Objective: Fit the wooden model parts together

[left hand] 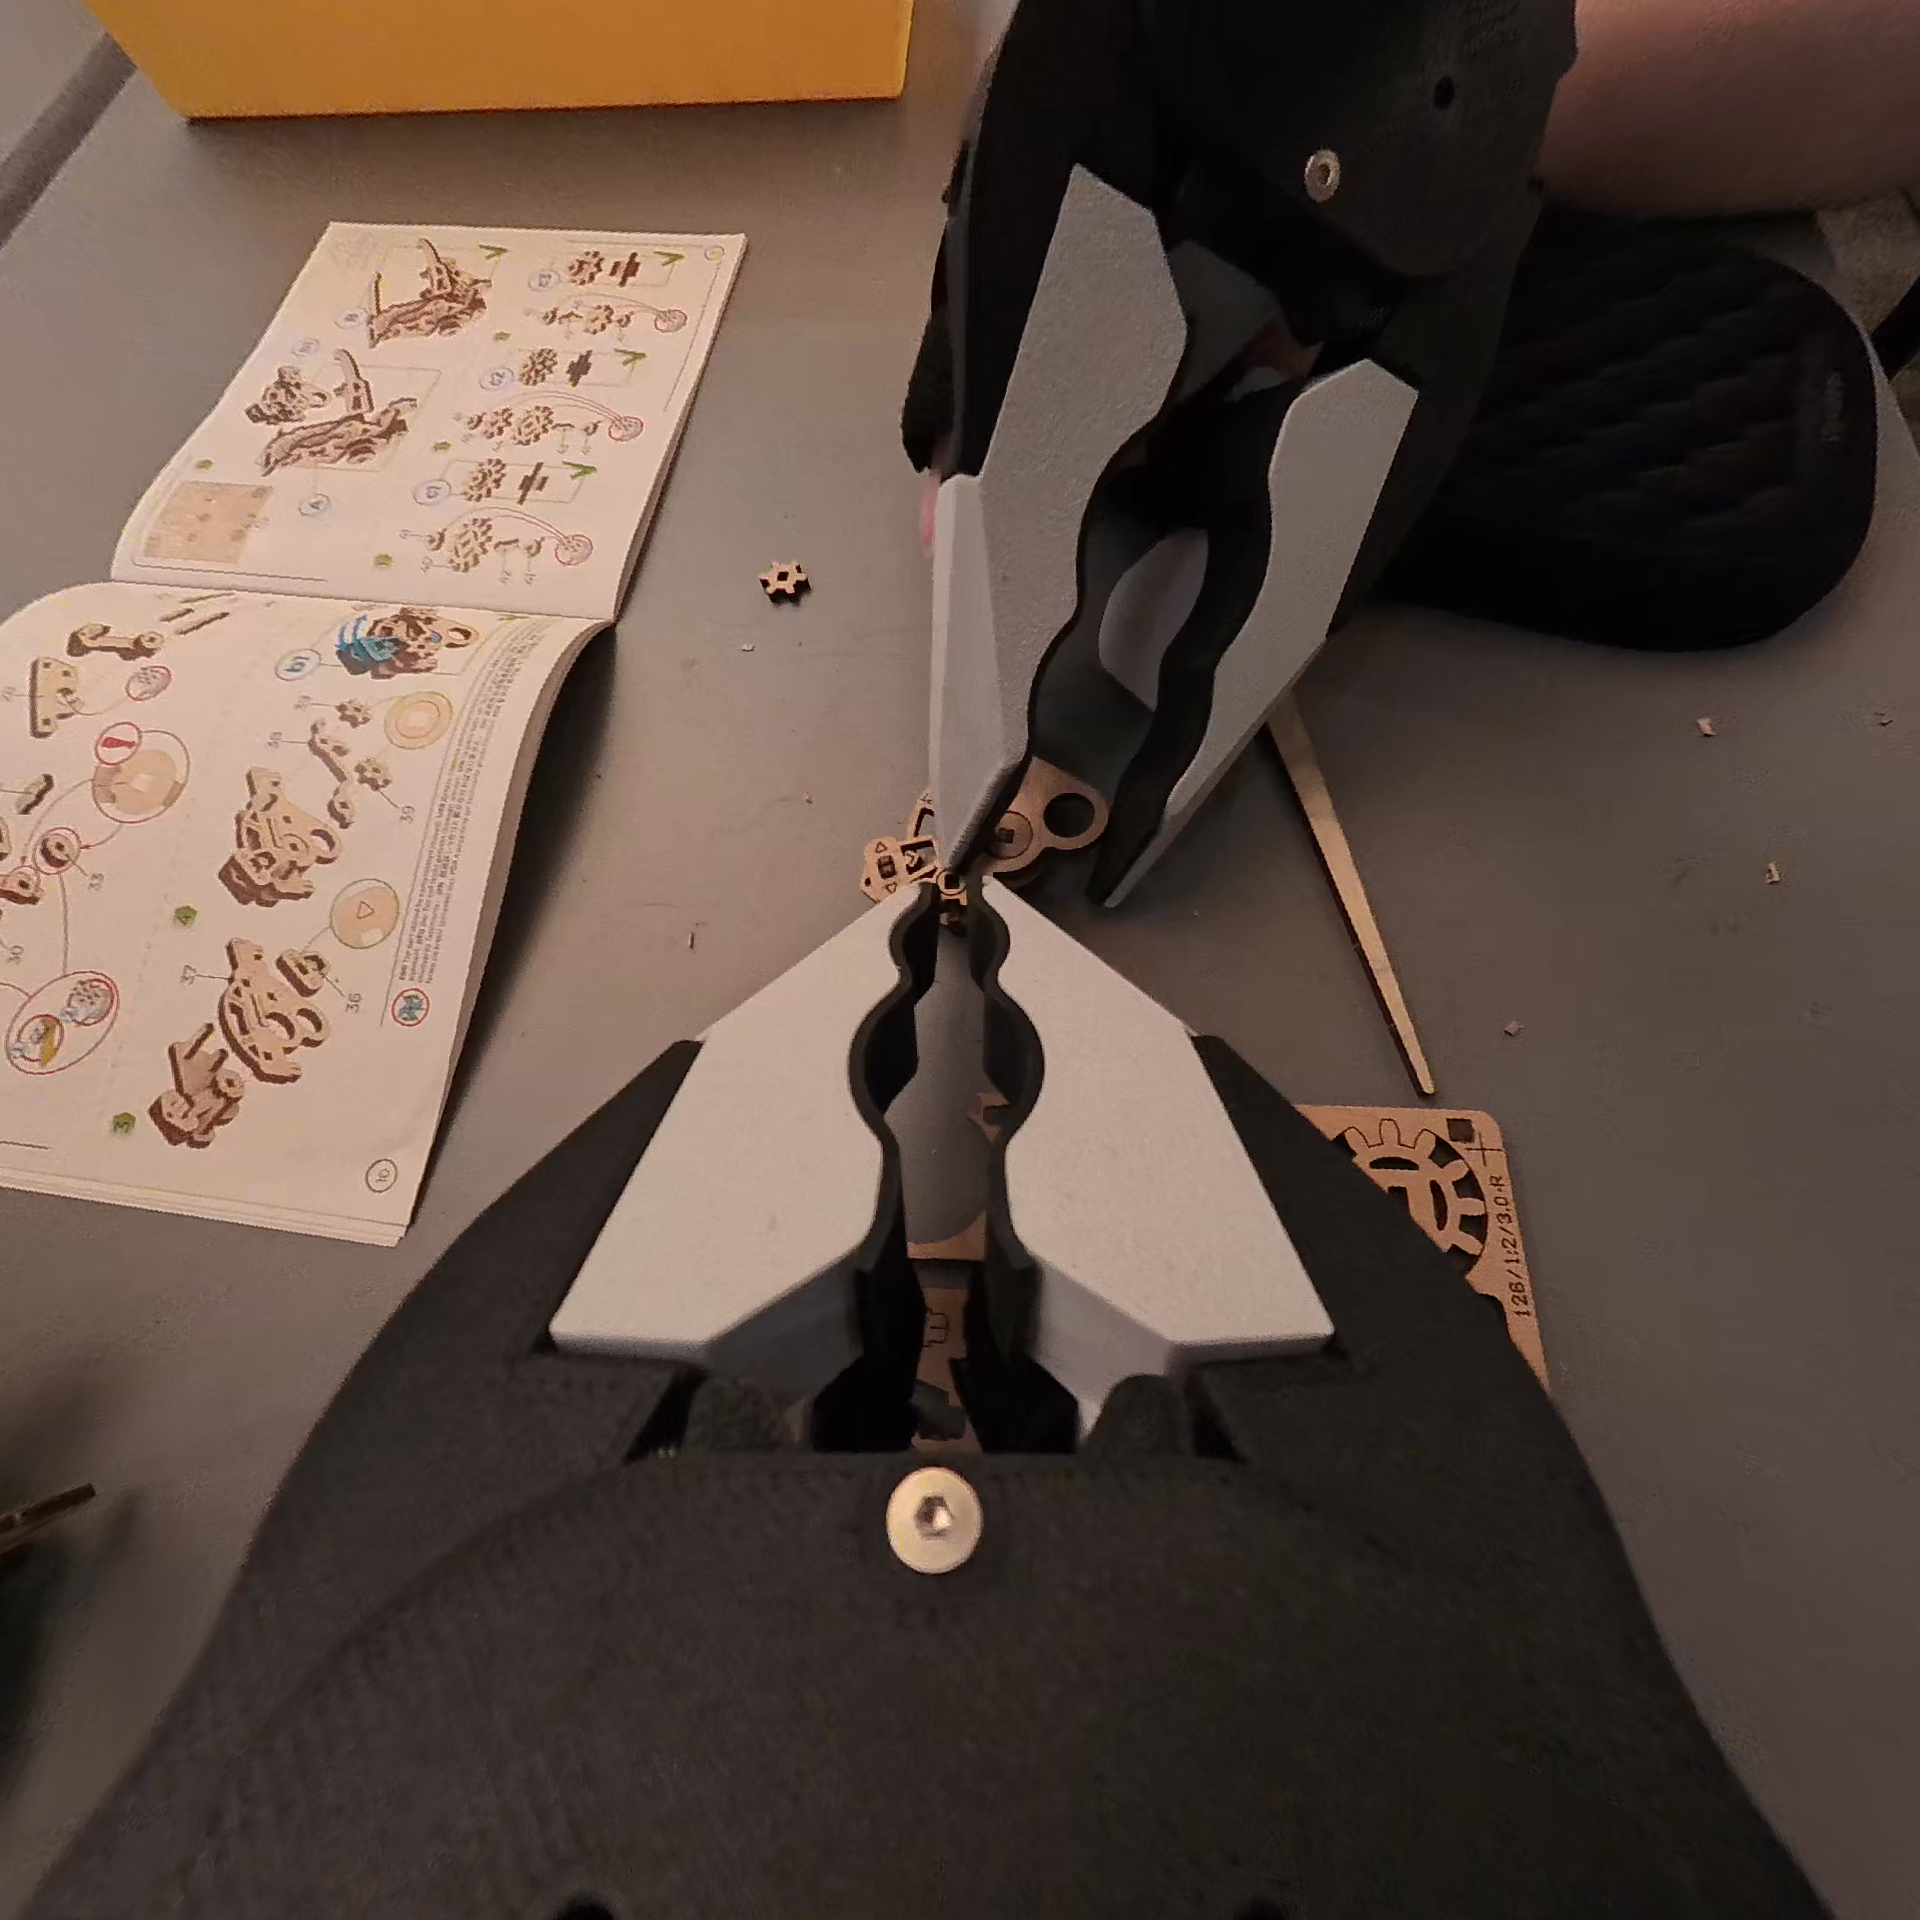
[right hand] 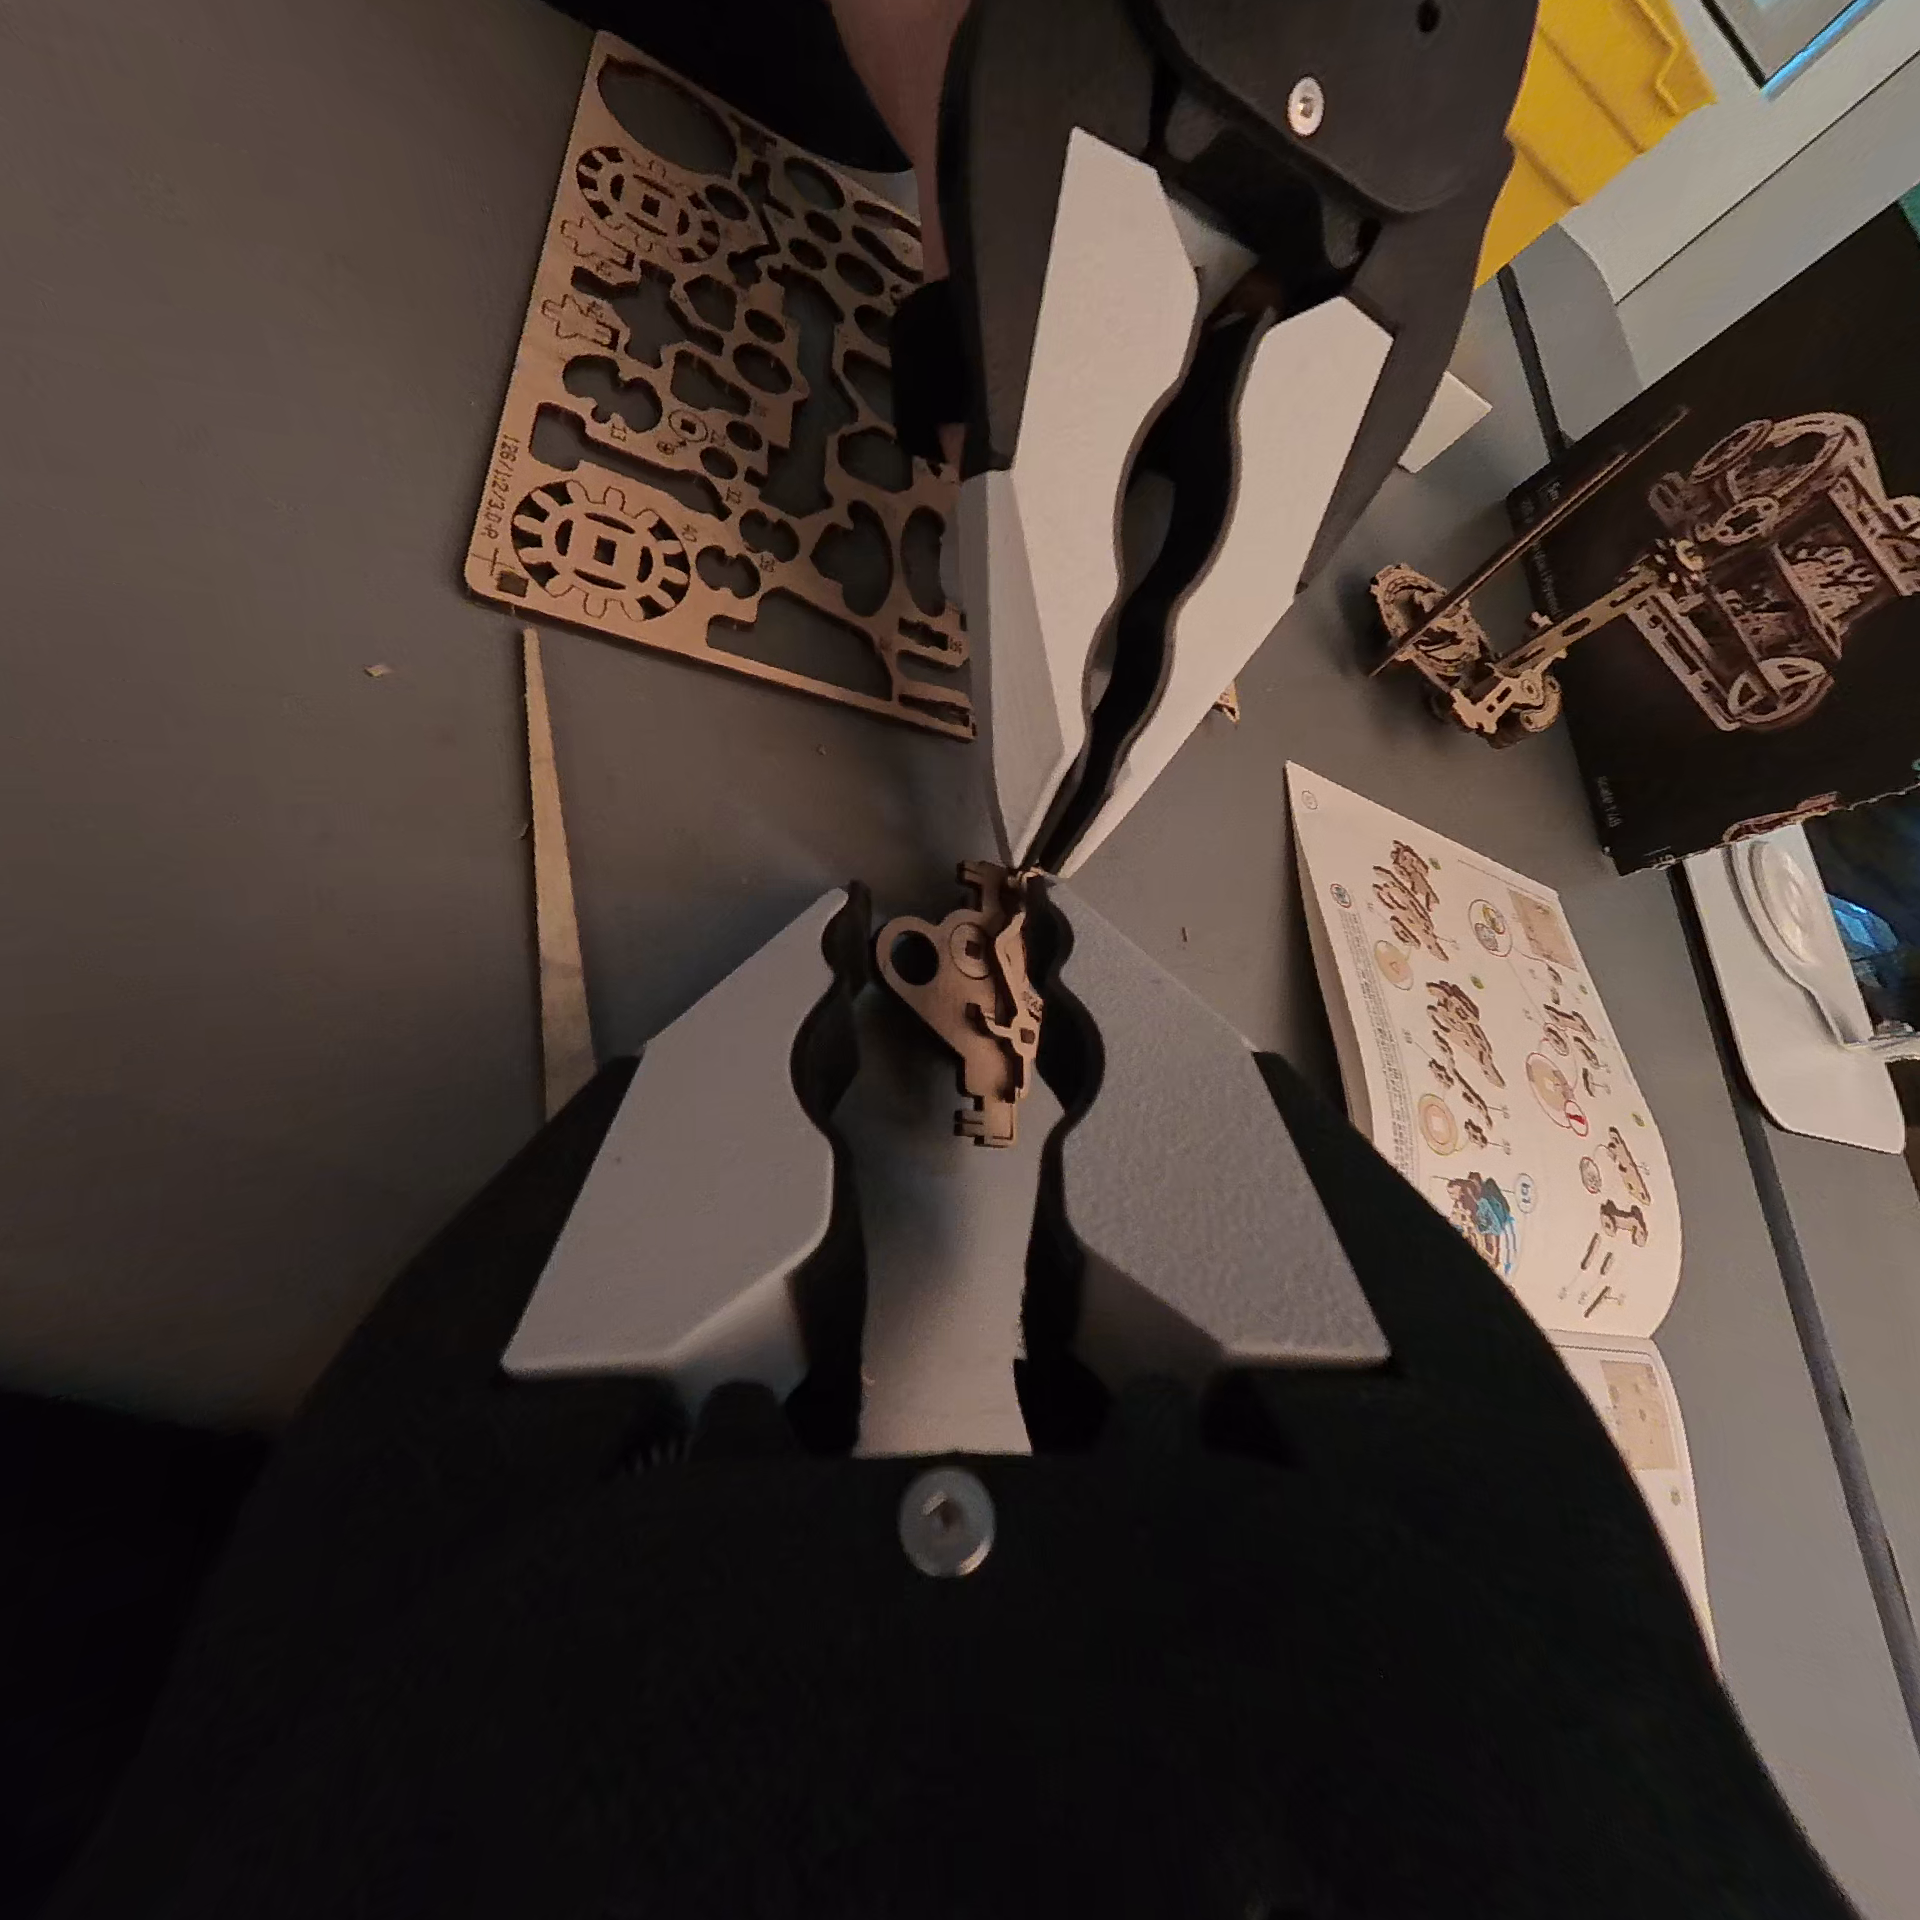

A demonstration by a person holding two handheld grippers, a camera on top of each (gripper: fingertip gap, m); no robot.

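Where the grey desk (left hand: 727, 156) shows, wood crumbs (left hand: 1704, 725) litter it; booklet (left hand: 260, 831) lies left of frame. Left tool (left hand: 951, 899) clenched on a small part (left hand: 950, 885); right tool (right hand: 951, 935) grasping the wooden assembly (right hand: 987, 1018).

— Thin laser-cut plywood for the small wooden assembly (right hand: 971, 1013), pale faces, dark scorched edges?
— Same for the punched-out parts sheet (right hand: 717, 457) and the slim offcut strip (left hand: 1351, 894). Matt, unvarnished.
— Left gripper (left hand: 951, 909) and right gripper (right hand: 951, 997): grainy black printed plastic bodies, smooth matt grey plastic fingers (left hand: 769, 1153), black rubbery lining along the jaws. Shiny metal screw (left hand: 933, 1519) in each.
— Printed paper for the instruction booklet (left hand: 312, 707), slight sheen. Glossy dark card on the model box (right hand: 1766, 623).
— Smooth matt grey surface (left hand: 1610, 1351). Quilted black cloth on the cushion (left hand: 1662, 436). Yellow plastic bin (left hand: 499, 52), smooth.
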